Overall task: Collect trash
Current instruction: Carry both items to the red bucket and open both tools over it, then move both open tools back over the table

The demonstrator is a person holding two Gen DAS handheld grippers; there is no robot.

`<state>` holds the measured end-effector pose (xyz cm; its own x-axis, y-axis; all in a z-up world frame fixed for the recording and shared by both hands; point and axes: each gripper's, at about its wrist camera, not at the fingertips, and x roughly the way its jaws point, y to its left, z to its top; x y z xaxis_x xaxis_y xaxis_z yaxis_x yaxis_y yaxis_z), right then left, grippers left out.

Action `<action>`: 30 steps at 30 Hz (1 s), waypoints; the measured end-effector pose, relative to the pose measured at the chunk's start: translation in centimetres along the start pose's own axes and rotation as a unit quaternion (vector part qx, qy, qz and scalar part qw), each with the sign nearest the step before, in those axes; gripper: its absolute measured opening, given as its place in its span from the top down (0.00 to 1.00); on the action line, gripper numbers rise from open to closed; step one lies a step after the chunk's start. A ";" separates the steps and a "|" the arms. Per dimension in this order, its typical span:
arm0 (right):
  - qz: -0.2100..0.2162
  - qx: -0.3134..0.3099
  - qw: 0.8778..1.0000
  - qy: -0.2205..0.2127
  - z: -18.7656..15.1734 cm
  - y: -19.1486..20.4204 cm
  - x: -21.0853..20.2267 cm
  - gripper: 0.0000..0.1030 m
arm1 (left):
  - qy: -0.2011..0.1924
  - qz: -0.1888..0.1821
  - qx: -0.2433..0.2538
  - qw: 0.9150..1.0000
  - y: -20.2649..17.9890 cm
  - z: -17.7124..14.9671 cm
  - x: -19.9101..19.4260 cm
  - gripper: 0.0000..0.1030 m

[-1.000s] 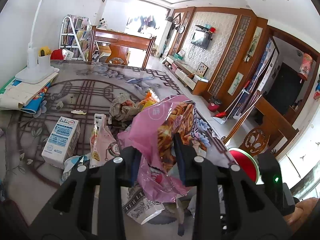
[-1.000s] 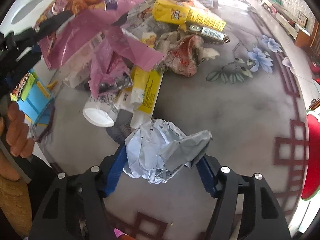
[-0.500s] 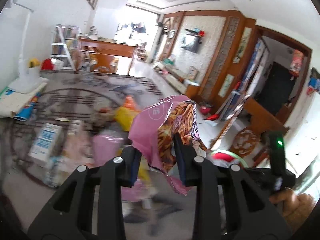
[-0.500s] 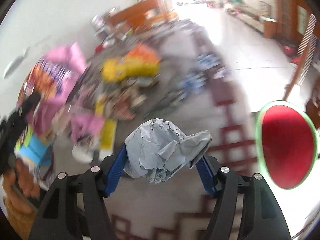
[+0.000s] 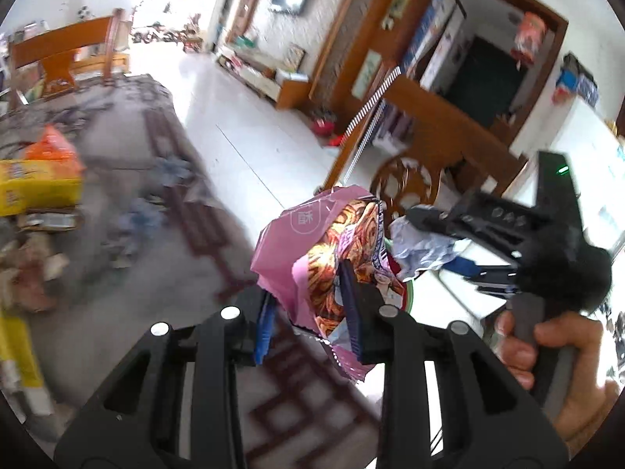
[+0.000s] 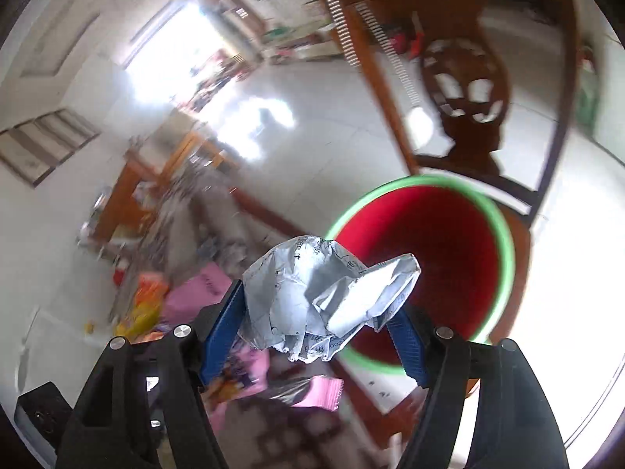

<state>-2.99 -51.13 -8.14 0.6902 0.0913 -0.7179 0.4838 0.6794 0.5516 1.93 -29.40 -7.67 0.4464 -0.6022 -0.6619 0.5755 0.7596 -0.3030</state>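
Carrying trash to the bin: right gripper [image 6: 316,312] is grasping crumpled paper [image 6: 324,293] before the red bin [image 6: 429,242] at frame centre-right, left gripper [image 5: 308,312] is clenching a pink wrapper [image 5: 328,258]; release over the opening is judged next.

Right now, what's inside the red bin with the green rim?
The red bin shows only bare red wall in the part I can see. Its bottom is covered by the crumpled paper gripped in the right tongs, so anything lying there can't be seen.
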 end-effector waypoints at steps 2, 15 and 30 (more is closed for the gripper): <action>-0.013 0.008 1.000 -0.018 0.6 -0.6 -0.4 0.34 | 0.011 0.001 0.012 1.000 -0.8 0.6 1.9 0.71; -0.019 0.040 0.999 -0.032 1.8 -3.3 -0.7 0.17 | 0.017 0.010 0.034 0.999 -2.9 0.4 4.0 0.29; -0.017 -0.068 0.998 -0.002 -0.9 4.8 1.1 0.17 | -0.039 0.125 0.015 0.991 7.0 -2.1 -9.9 0.29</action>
<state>-0.41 -47.12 -6.72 0.6771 0.0632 -0.7332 0.4298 0.7747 0.4638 0.06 -17.61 -4.68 0.6286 -0.4132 -0.6589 0.4592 0.8809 -0.1143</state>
